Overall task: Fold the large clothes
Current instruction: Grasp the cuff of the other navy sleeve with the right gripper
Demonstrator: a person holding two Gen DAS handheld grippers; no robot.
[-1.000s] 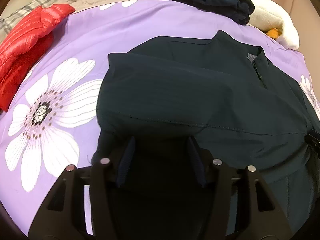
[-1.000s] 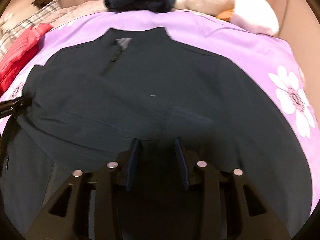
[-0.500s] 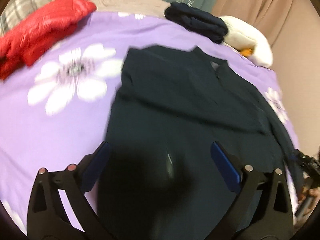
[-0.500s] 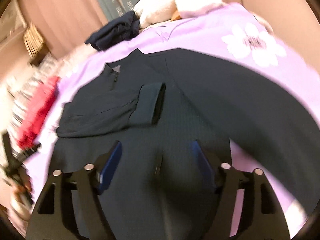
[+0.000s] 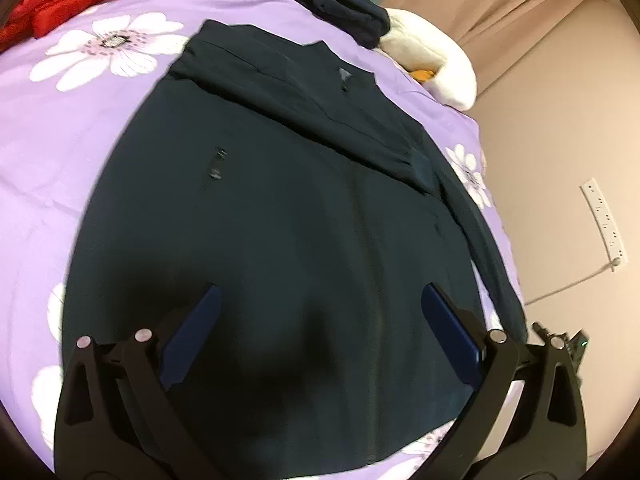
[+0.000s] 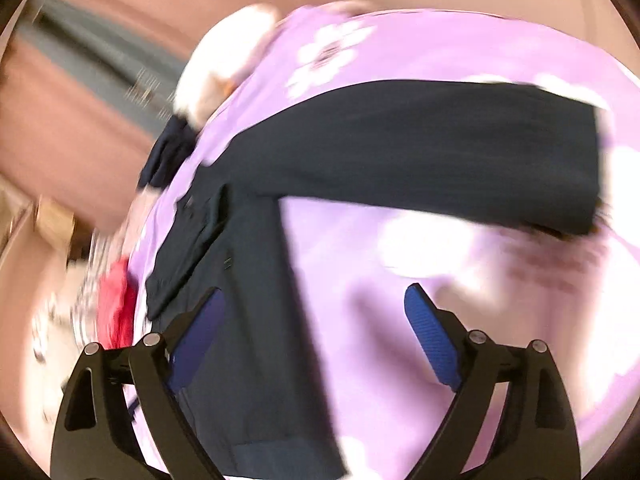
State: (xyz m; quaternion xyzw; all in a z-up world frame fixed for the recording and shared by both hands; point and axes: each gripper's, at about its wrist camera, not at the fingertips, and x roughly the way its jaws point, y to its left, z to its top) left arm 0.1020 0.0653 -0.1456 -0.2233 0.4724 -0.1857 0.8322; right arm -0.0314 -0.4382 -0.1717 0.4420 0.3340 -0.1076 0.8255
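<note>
Now both tongs, left tongs (image 5: 320, 320) wide and right tongs (image 6: 316, 320) opening, hold nothing.

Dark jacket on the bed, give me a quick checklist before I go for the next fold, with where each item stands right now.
1. Left gripper empty, jaws wide: ok.
2. Right gripper empty, jaws opening: ok.
3. One sleeve folded across the dark jacket: ok.
4. Other sleeve folded in: not ok, it lies stretched out on the purple bedspread.
5. Jacket body flat: ok in the left wrist view.
6. Right wrist view sharp enough to aim: not ok, blurred.
</note>
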